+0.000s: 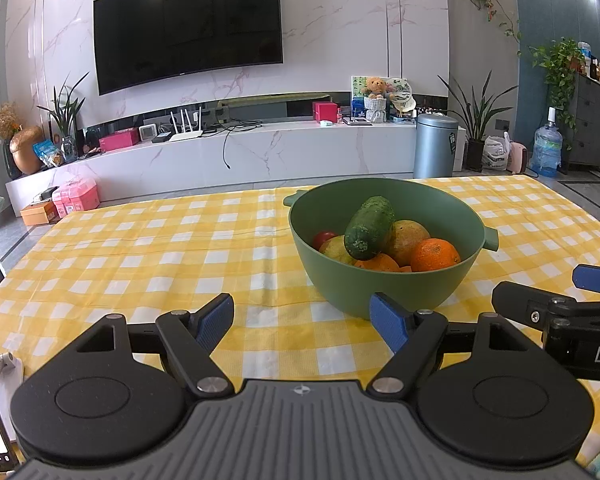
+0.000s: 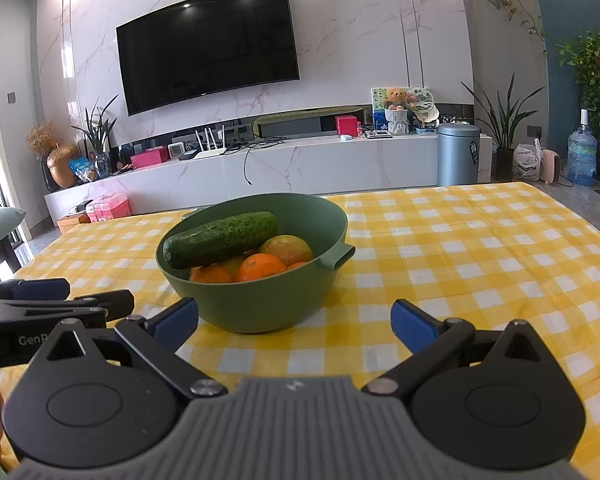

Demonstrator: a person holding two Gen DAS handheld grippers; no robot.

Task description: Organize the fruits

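A green bowl [image 1: 388,284] [image 2: 260,304] stands on the yellow checked tablecloth [image 1: 160,260] [image 2: 480,248]. A dark green cucumber [image 1: 370,227] [image 2: 220,239] lies on top of the fruit in it. Under it are oranges [image 1: 435,255] [image 2: 260,267], a yellowish-green fruit [image 1: 410,236] [image 2: 287,249], a lemon-like fruit [image 1: 336,249] and a small red one [image 1: 323,238]. My left gripper [image 1: 302,322] is open, just short of the bowl and to its left. My right gripper [image 2: 296,320] is open too, close in front of the bowl. Neither holds anything.
The right gripper's fingers [image 1: 556,304] show at the right edge of the left wrist view, and the left gripper's fingers [image 2: 60,300] at the left edge of the right wrist view. Beyond the table are a TV wall, a white console and a bin [image 1: 435,146].
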